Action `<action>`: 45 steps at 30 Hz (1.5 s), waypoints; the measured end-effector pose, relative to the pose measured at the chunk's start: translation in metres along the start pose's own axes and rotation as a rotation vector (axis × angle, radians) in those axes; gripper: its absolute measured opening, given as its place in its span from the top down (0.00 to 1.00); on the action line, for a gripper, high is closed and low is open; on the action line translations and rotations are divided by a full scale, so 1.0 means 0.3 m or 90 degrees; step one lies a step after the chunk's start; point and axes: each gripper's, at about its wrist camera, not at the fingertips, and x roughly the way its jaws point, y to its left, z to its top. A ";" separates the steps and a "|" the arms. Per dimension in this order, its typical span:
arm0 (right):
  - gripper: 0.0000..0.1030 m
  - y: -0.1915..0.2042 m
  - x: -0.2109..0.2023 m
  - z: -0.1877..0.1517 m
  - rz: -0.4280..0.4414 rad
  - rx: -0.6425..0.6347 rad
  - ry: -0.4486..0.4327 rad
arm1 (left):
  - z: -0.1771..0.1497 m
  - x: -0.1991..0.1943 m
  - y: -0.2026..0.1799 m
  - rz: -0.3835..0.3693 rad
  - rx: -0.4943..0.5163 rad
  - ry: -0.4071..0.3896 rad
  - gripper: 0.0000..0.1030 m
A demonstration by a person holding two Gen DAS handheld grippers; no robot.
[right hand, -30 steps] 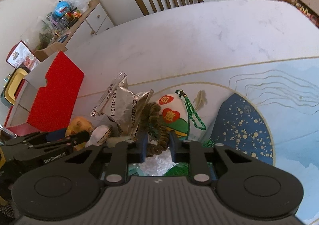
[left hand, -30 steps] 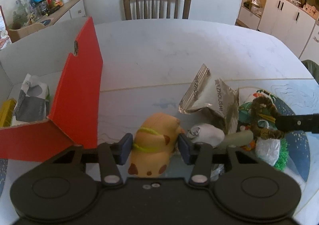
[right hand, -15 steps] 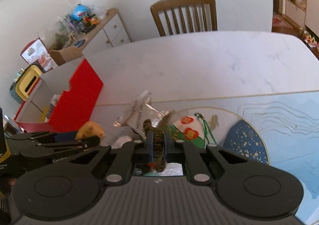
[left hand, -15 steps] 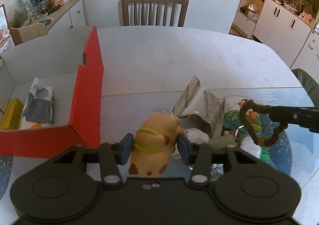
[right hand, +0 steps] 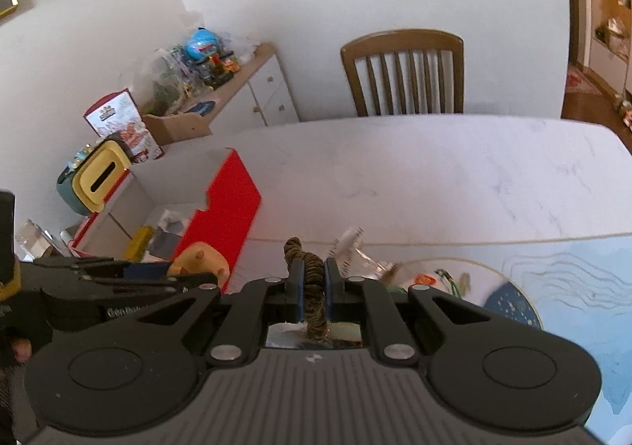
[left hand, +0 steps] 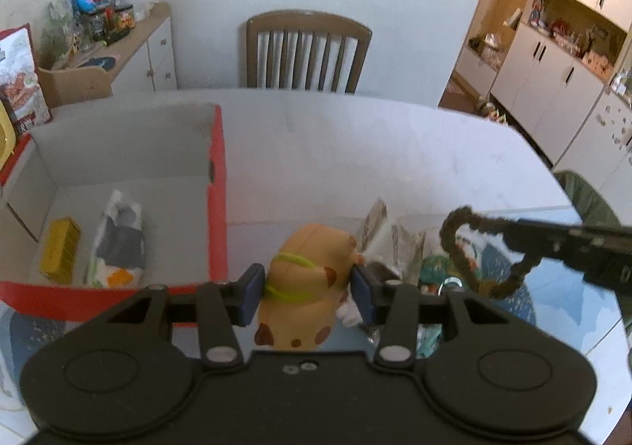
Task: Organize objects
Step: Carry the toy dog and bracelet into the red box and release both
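Both grippers have risen off the table, each carrying its catch clear of the pile. Left gripper (left hand: 305, 293) is clamped on the yellow plush toy (left hand: 306, 287), squeezed at its sides so it hangs steady just beside the red box (left hand: 217, 208) at the table's left edge. Right gripper (right hand: 314, 289) is pinched tight on the brown fuzzy loop (right hand: 312, 287), which dangles over the remaining clutter (left hand: 399, 247), probably bound for that box too.

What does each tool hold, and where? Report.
Left tool: orange squishy animal toy, by its sides. Right tool: brown fuzzy hair tie, pinched across its loop.
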 end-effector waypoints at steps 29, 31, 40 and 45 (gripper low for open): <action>0.91 0.501 0.189 0.177 0.029 -0.059 -0.023 | 0.199 -0.074 0.527 0.090 -0.034 -0.040 0.55; 0.91 0.534 0.216 0.184 0.027 -0.063 -0.021 | 0.206 -0.061 0.561 0.091 -0.034 -0.035 0.55; 0.91 0.662 0.378 0.182 -0.003 -0.097 0.008 | 0.239 0.034 0.675 0.107 -0.025 -0.008 0.55; 0.91 0.700 0.469 0.191 -0.023 -0.116 0.027 | 0.255 0.114 0.720 0.115 -0.023 0.014 0.55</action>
